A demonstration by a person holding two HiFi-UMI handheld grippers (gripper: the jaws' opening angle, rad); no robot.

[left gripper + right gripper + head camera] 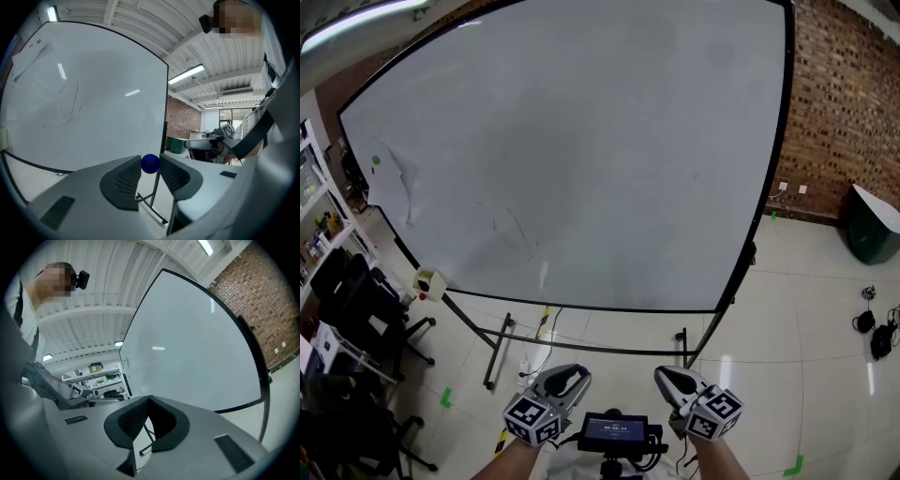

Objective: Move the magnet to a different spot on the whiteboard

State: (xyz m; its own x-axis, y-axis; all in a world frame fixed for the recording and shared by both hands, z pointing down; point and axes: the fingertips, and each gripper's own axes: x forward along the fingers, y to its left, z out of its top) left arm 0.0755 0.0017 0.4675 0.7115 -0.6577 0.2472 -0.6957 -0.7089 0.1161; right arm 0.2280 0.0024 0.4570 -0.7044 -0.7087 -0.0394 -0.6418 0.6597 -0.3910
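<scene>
The big whiteboard [581, 150] on a wheeled stand fills the head view; it also shows in the left gripper view [84, 93] and the right gripper view [197, 348]. A small blue round magnet [150, 163] sits pinched between the tips of my left gripper [150, 165], away from the board. In the head view that gripper [572, 380] is held low in front of the board's foot, and the magnet cannot be made out there. My right gripper [668, 380] is beside it, its jaws [149, 399] shut with nothing in them. A small green magnet [376, 159] sticks near the board's upper left.
A brick wall [844, 103] stands at the right with a dark green bin [872, 225] before it. Black office chairs [356, 309] crowd the left. A pale block [429, 282] sits at the board's lower left corner. Cables [874, 333] lie on the floor at the right.
</scene>
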